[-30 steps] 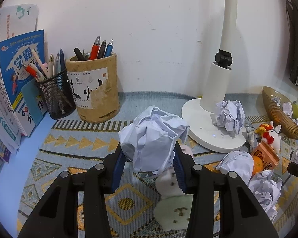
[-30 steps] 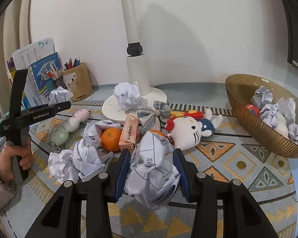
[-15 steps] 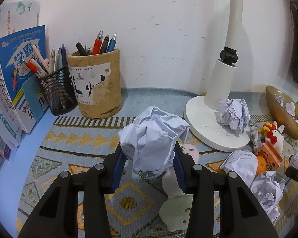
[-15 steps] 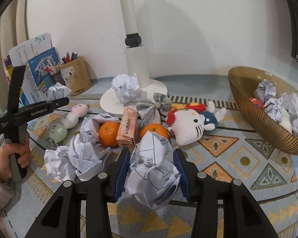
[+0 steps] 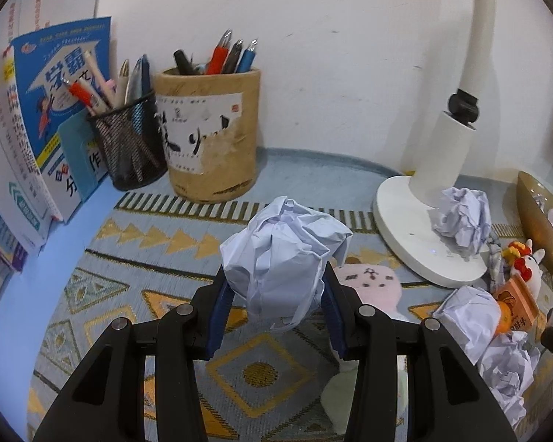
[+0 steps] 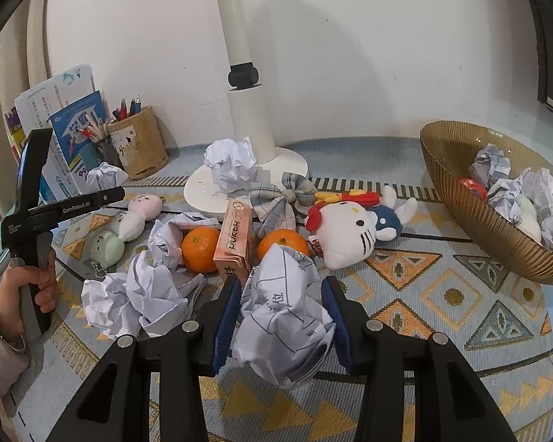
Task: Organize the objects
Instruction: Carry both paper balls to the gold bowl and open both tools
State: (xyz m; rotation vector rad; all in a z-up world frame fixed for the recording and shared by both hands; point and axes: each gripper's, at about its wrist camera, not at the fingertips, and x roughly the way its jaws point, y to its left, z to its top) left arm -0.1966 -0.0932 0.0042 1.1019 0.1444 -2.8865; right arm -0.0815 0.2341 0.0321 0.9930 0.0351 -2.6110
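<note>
Paper balls fill both claws: the left gripper (image 5: 276,287) is clamped on a plain white wad (image 5: 282,250) lifted above the mat (image 5: 136,258), near its back-left part in front of the pen pots (image 5: 206,132). The right gripper (image 6: 282,316) squeezes a printed wad (image 6: 284,313) over the mat's front middle. More wads (image 6: 143,294), two oranges (image 6: 200,248) and plush toys (image 6: 346,232) litter the mat; a bowl (image 6: 472,213) at its right edge holds several wads.
</note>
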